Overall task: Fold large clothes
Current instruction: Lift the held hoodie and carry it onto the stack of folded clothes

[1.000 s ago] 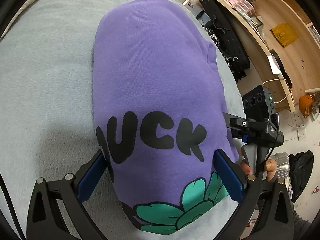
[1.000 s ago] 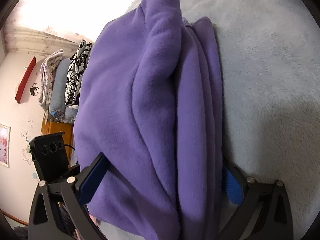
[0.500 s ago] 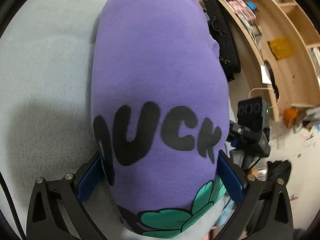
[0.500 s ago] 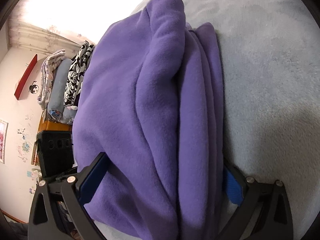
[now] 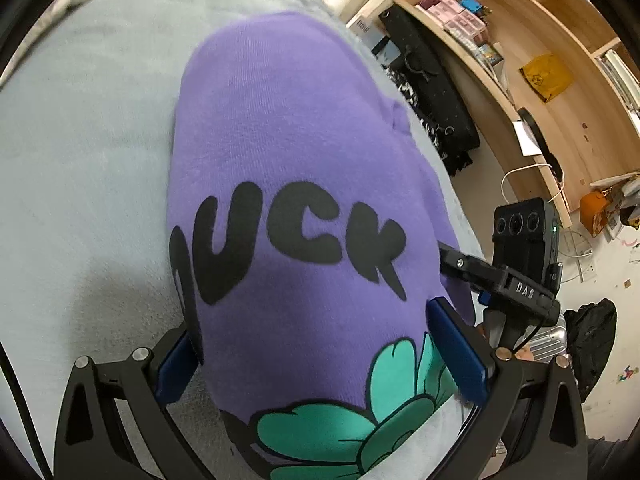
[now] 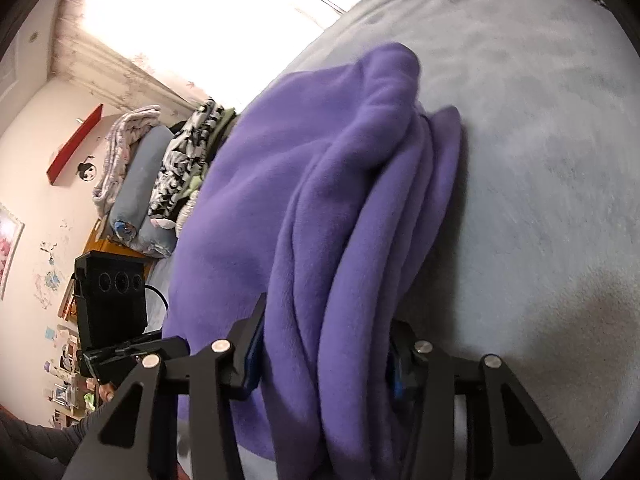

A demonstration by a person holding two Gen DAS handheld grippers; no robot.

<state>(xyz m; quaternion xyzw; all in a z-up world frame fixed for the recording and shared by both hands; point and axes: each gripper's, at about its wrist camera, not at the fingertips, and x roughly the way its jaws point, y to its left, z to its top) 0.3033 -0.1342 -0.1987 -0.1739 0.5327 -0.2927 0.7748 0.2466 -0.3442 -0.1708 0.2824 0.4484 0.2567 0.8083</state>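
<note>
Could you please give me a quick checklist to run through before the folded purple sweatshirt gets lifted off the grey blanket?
1. Right claw grips the stacked layers of the purple sweatshirt: ok; its jaws have just been closing and now pinch the folds.
2. Left claw grips the printed end: not ok; its blue pads straddle the bundle without pinching it.
3. Folds stacked evenly: ok in the right wrist view.
4. Bottom layer caught: cannot tell.
5. Grey blanket not pinched as well: cannot tell.
</note>
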